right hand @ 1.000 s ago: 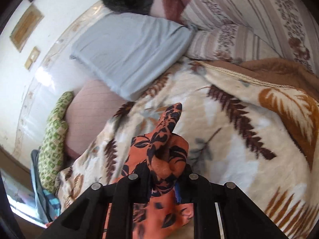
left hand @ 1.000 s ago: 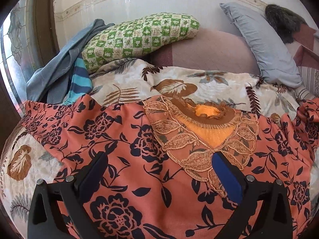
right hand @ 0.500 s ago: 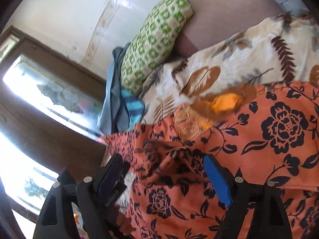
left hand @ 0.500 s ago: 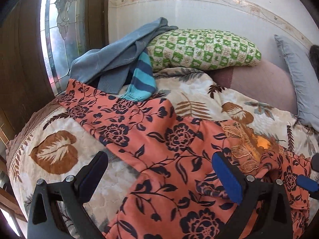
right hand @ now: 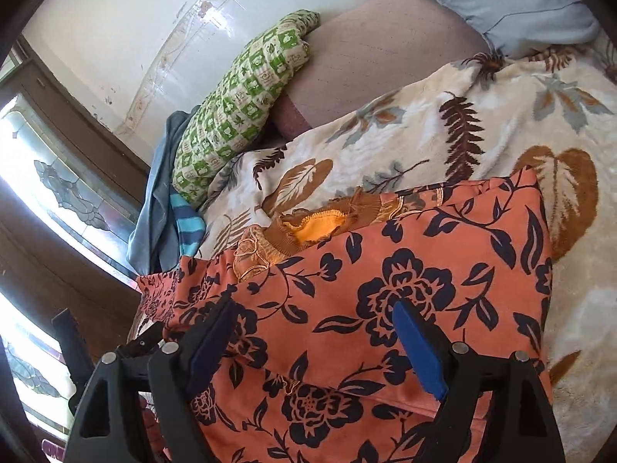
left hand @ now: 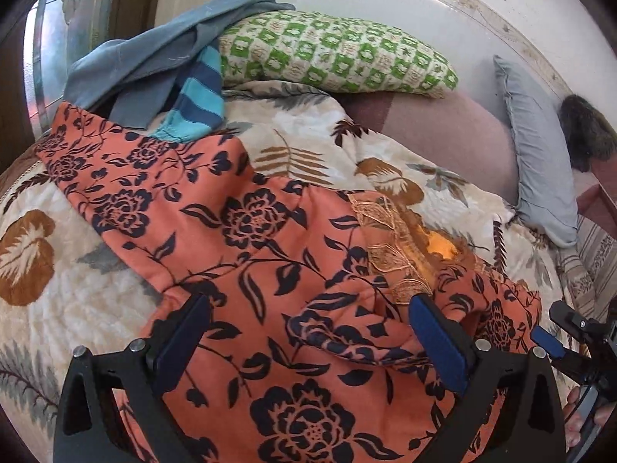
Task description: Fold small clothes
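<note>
On the leaf-print blanket (left hand: 316, 142), orange floral garment (left hand: 246, 239) under both grippers, left gripper (left hand: 308, 332) jaws closing, right gripper (right hand: 316, 332) jaws spread, neither pinching

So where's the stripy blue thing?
The striped blue garment lies at the far left of the bed in the left wrist view, under the grey-blue cloth, beside the green checked pillow and touching the orange flowered top's far edge.

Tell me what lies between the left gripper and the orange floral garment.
Nothing visible. The left gripper hangs right over the garment, jaws closing with the cloth under them, not yet pinched. The striped sock and blue-grey clothes lie beyond it, off to the side.
</note>
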Available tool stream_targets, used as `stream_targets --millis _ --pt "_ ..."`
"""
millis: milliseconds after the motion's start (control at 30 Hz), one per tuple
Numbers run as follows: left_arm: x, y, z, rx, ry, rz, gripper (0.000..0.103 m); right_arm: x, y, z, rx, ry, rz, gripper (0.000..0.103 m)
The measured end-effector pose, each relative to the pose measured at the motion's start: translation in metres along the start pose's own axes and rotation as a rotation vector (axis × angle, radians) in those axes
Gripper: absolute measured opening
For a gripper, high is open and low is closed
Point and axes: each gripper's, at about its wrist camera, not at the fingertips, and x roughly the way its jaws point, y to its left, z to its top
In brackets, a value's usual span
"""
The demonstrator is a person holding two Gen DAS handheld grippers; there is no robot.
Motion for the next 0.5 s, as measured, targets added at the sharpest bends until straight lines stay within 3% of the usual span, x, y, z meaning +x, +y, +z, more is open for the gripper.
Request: stream_targets --millis 33,100,233,367,500 --pt "0.001 -0.004 -0.001 0.02 -0.002 -0.013 0.083 0.001 -0.003 0.001 0.019 0.012 0.028 0.085" --pt "0.0 -0.009 -0.002 0.052 -0.004 -0.049 0.077 0.005 -0.003 0.0 0.042 0.04 0.083 0.085" --pt "-0.005 -0.007 -0.001 0.017 0.01 -0.191 0.077 0.007 0.005 -0.005 0.024 0.088 0.158 0.085" --pt "0.002 -0.001 -0.005 -0.045 0.082 -0.271 0.064 0.012 0.013 -0.012 -0.017 0.129 0.143 0.085" --pt "0.026 0.016 -0.012 -0.208 0.224 -0.374 0.063 0.025 0.012 -0.022 -0.027 0.182 0.075 0.085"
